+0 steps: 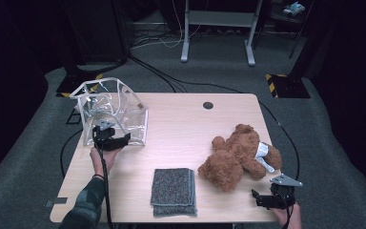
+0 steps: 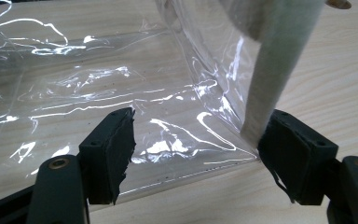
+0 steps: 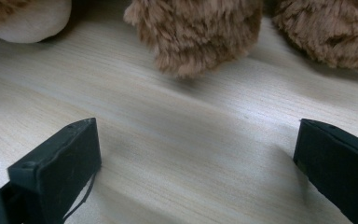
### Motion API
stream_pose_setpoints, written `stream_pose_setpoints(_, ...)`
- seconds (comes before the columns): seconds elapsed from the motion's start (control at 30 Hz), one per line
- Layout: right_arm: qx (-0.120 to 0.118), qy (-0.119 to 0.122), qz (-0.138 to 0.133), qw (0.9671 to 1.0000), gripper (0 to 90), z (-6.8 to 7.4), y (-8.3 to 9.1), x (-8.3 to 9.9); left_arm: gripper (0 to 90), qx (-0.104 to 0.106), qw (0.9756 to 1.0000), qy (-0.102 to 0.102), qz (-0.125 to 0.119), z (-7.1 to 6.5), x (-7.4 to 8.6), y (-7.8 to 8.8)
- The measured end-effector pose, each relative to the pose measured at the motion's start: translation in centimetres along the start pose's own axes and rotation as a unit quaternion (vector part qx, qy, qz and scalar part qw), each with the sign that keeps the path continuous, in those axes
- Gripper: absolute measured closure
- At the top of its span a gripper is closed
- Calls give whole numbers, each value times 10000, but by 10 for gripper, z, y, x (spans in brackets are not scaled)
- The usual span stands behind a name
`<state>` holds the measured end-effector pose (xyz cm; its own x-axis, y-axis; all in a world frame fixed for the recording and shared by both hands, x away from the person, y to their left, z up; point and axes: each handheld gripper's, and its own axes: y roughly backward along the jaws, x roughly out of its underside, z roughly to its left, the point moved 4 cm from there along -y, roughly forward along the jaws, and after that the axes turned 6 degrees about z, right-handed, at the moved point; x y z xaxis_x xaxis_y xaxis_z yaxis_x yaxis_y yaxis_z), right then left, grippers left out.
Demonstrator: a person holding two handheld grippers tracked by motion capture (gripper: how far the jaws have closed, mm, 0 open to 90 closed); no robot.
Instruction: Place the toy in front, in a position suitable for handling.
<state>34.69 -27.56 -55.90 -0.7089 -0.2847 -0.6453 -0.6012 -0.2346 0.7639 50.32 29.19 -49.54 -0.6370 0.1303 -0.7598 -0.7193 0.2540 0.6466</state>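
A clear plastic bag (image 1: pixel 112 112) stands open at the table's back left. My left gripper (image 1: pixel 116 141) is at its near bottom edge, open. In the left gripper view the bag's clear wall (image 2: pixel 121 84) lies between the jaws of the left gripper (image 2: pixel 198 126), and the bag's white trim band (image 2: pixel 275 60) hangs down against the right jaw. A brown teddy bear (image 1: pixel 238 155) lies at the right. My right gripper (image 1: pixel 262 199) is open just in front of it, near the table's front edge. The bear's fur (image 3: pixel 200 32) sits beyond the right gripper (image 3: pixel 196 140), with bare wood between the jaws.
A folded grey cloth (image 1: pixel 173 191) lies at the front middle of the wooden table (image 1: pixel 186 124). A cable hole (image 1: pixel 208 105) sits near the back edge. Another desk's legs (image 1: pixel 218 28) and cables are on the floor behind.
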Motion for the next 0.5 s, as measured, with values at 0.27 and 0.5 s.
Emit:
stream_pose_setpoints(0.27,1,-7,-2,10000,0,0,0,0,645,323,9991,-255,-125,-5,-3,-3)
stream_pose_setpoints(0.5,4,-10,1,10000,0,0,0,0,714,538,9968,-579,-90,0,-9,-10)
